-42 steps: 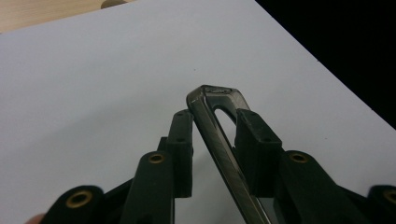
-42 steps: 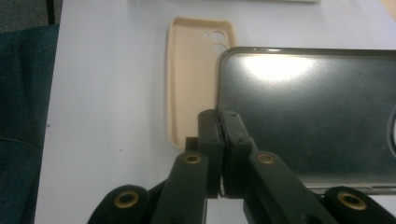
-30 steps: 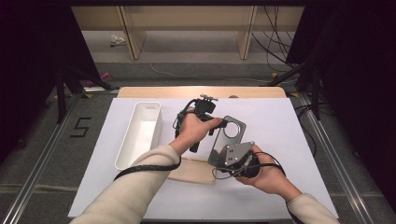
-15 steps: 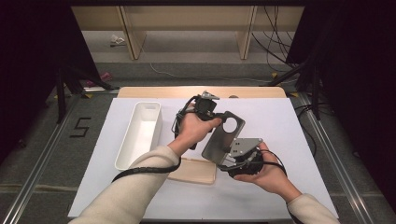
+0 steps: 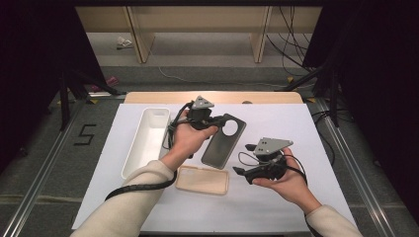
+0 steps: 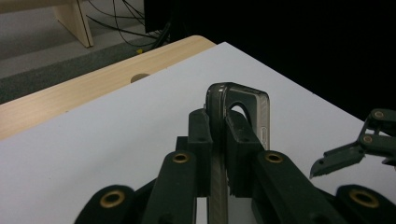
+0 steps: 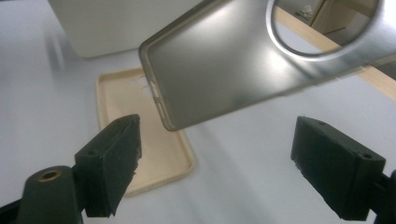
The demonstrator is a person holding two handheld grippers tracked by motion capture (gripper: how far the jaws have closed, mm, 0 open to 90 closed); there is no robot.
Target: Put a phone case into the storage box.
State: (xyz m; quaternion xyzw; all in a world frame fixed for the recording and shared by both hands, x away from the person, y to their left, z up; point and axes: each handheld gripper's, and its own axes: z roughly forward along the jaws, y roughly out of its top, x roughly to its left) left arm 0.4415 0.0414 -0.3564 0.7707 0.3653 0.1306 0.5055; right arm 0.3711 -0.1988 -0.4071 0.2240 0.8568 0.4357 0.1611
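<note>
Now the handover is done: the right gripper (image 5: pixel 243 158) has let go of the dark phone case (image 5: pixel 221 140) and drawn back toward the person, its jaws spread wide with nothing between them. A second ago both grippers were on the case; at this moment the left gripper (image 5: pixel 213 122) alone has it, jaws clamped on the top edge beside the round camera hole, the case hanging tilted above the counter (image 5: pixel 296 123). From the right gripper view the case (image 7: pixel 224 60) floats ahead of the open jaws, well clear of them. Below lies the beige phone case (image 5: pixel 202 179), flat on the counter, open side up, just beside the white tray (image 5: pixel 146 140). With one gripper free, the person looks set either to regrasp or to go for the beige case; no telling which
</note>
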